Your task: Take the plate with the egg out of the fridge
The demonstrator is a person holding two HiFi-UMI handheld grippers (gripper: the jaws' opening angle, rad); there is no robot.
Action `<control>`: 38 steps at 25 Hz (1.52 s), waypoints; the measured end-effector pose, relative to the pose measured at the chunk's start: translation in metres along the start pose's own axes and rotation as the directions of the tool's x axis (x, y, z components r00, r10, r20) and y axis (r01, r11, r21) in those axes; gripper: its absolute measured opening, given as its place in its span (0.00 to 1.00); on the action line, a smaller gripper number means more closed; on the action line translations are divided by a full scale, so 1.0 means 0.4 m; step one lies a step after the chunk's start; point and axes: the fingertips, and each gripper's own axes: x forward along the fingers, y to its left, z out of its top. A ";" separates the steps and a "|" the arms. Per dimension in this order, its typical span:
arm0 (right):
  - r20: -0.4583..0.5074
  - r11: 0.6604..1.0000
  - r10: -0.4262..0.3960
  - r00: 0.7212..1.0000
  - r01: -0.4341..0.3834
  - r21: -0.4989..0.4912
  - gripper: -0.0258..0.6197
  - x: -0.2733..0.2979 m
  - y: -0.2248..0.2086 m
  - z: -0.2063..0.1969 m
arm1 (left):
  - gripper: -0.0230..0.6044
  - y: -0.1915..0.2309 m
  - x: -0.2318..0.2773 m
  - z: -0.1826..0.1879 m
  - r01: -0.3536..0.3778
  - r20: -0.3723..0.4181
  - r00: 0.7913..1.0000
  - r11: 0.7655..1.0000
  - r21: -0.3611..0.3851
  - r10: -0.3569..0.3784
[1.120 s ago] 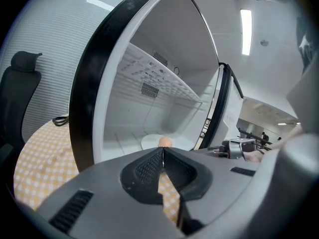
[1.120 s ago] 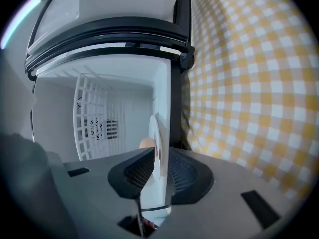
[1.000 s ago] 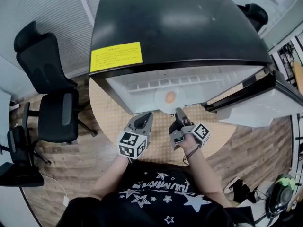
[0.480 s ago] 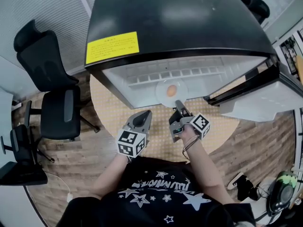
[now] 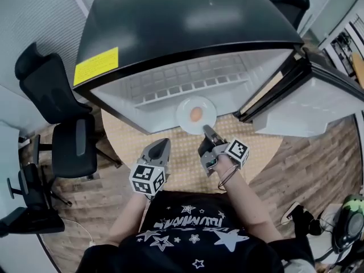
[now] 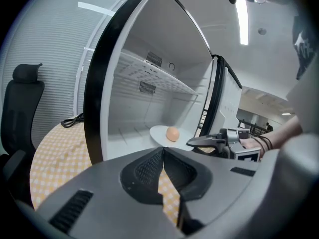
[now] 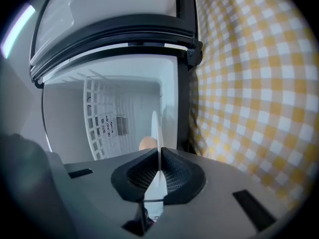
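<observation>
Firmly, the plate [image 5: 183, 114] rim between jaws of the right hand-held gripper [image 5: 207, 131].

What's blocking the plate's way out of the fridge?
Nothing visible. The right gripper is shut on the near rim of the plate, with the egg on top. The door is swung aside to the right, the table in front is bare, and the left gripper sits left of the path.

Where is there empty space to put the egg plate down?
On the checked cloth in front of the fridge, left of the left tool; also right of the right tool gripping the plate, beside the open door. Between the tools is tight.
</observation>
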 end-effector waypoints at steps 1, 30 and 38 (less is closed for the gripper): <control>-0.007 1.000 0.010 1.000 -0.010 -0.001 0.09 -0.012 0.006 0.005 | 0.05 -0.004 -0.001 -0.005 -0.010 -0.004 1.000 1.000 -0.001 0.010; -0.513 0.998 -0.018 0.858 -0.016 -0.061 0.09 -0.285 0.014 0.103 | 0.05 -0.348 -0.079 -0.105 -0.444 0.060 0.881 0.864 -0.238 0.469; -0.548 0.997 -0.030 0.836 -0.014 -0.076 0.10 -0.302 0.010 0.085 | 0.05 -0.368 -0.162 -0.130 -0.510 0.076 0.835 0.819 -0.263 0.545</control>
